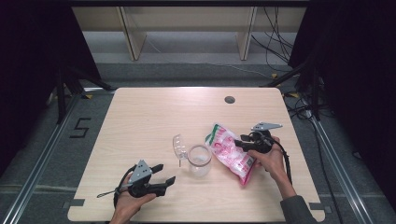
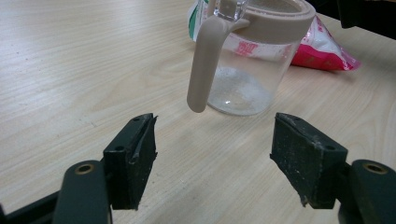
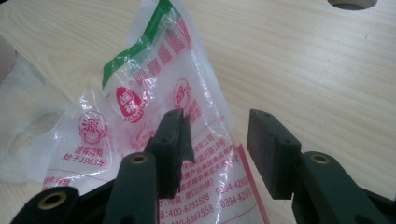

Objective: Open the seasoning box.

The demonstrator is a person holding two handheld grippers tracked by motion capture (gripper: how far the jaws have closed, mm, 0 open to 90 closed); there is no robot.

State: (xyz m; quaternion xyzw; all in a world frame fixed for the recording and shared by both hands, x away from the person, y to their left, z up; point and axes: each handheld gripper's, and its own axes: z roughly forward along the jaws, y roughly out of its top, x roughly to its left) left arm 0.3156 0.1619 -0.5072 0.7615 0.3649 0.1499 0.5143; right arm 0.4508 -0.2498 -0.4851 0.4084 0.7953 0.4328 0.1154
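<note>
Right now I'm lining up my right gripper (image 1: 243, 142) over the plastic bag of white granules (image 1: 231, 153), which lies flat on the wooden table (image 1: 154, 112) at about three o'clock from the clear jar (image 1: 200, 160). In the right gripper view the bag (image 3: 154, 140) has its green-striped end pointing toward twelve o'clock, and my jaws stand apart with its film showing between them; the pads do not yet press on it, so nothing is held. My left gripper (image 1: 161, 175) waits at about eight o'clock from the jar, jaws wide apart and empty, aimed at the jar's beige handle (image 2: 205, 65) and its beige rim (image 2: 280, 18). A thin dusting of white grains (image 2: 238, 88) sits on the jar's bottom, and its clear lid (image 1: 178, 145) is flipped open toward ten o'clock. I judge the step in hand to be picking up the bag for pouring into the jar. Next I'd need to settle the right pads squarely onto the film and close on it firmly, since the plastic looks slippery, while the left closes in to steady the jar.
</note>
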